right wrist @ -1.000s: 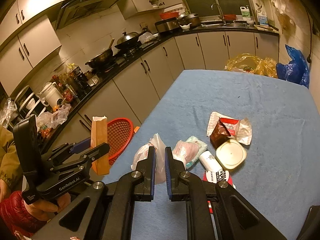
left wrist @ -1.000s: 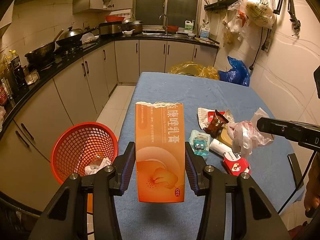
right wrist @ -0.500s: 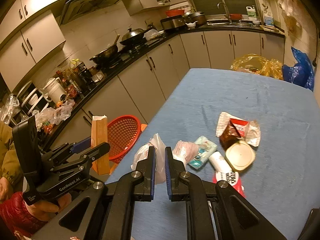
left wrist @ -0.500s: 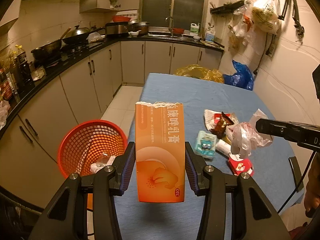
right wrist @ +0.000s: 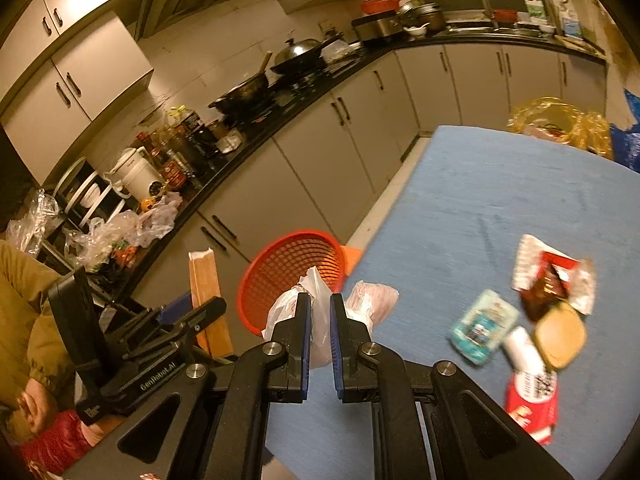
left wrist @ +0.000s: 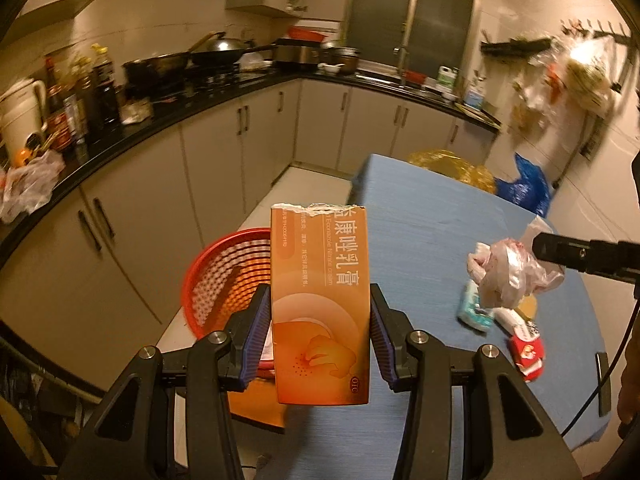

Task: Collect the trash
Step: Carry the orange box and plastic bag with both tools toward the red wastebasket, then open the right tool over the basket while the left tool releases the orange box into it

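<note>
My left gripper (left wrist: pixel 318 334) is shut on an upright orange medicine box (left wrist: pixel 318 304) and holds it near the table's left edge, in front of the red mesh trash basket (left wrist: pixel 224 280). The box and left gripper also show in the right wrist view (right wrist: pixel 206 300). My right gripper (right wrist: pixel 320 320) is shut on a crumpled clear plastic bag (right wrist: pixel 320 312) and holds it above the blue table (right wrist: pixel 500 192), close to the basket (right wrist: pixel 288 272). The bag shows in the left wrist view (left wrist: pixel 508 272).
Several trash items lie on the table at the right: a teal packet (right wrist: pixel 482 326), a red box (right wrist: pixel 530 404), a round lid (right wrist: pixel 560 336), a brown wrapper (right wrist: pixel 548 284). Kitchen cabinets (left wrist: pixel 224 160) and a cluttered counter (right wrist: pixel 168 168) run along the left.
Both grippers have swung left toward the basket with their loads. The basket now sits more centrally behind the orange box, and the table trash has shifted right in both views.
</note>
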A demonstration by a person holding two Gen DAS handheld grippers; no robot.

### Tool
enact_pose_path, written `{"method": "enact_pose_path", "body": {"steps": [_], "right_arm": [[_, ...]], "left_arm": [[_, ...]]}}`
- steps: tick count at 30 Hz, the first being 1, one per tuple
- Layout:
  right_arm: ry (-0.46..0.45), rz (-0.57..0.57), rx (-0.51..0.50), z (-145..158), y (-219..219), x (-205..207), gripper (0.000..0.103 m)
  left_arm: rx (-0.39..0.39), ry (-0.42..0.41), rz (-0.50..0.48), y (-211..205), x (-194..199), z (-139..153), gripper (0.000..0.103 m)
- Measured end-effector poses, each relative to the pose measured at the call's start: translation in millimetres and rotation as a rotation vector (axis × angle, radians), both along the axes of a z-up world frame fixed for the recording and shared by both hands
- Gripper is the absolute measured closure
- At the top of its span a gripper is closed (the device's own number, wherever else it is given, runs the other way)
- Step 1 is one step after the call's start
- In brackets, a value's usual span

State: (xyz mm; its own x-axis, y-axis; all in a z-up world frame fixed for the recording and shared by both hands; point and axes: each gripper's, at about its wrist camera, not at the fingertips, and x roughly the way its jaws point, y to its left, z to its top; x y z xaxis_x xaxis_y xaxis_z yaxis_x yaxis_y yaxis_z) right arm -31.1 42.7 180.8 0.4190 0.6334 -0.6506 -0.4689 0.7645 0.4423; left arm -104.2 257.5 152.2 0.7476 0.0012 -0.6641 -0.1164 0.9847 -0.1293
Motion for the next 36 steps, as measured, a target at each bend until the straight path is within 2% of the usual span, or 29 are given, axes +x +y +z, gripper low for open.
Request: {"method": "enact_pose_path", "body": {"steps": [9, 13, 19, 25, 28, 32, 36], "right_arm": [[0.069, 0.069, 0.050, -10, 77, 39, 0.093], [0.134, 0.075, 0.090, -27, 109, 61, 0.093], [0.185, 0.073, 0.071, -53, 140, 82, 0.093], [0.217, 0.057, 0.033, -73, 148, 98, 0.093], [0.237, 0.048, 0.021, -81, 144, 106, 0.089], [0.231, 0.033, 0.018, -80, 137, 110, 0.073], [0.209, 0.015, 0.027, -69, 123, 107, 0.073]], "left_arm": [[-0.033, 0.044, 0.066, 51, 11, -18, 0.058], [-0.039, 0.061, 0.084, 70, 17, -26, 0.058], [-0.058, 0.087, 0.112, 92, 24, -38, 0.058], [-0.064, 0.115, 0.104, 96, 37, -52, 0.058], [-0.063, 0.123, 0.096, 95, 46, -56, 0.057], [-0.060, 0.123, 0.087, 91, 60, -59, 0.056], [-0.061, 0.124, 0.073, 85, 70, -58, 0.042]]}}
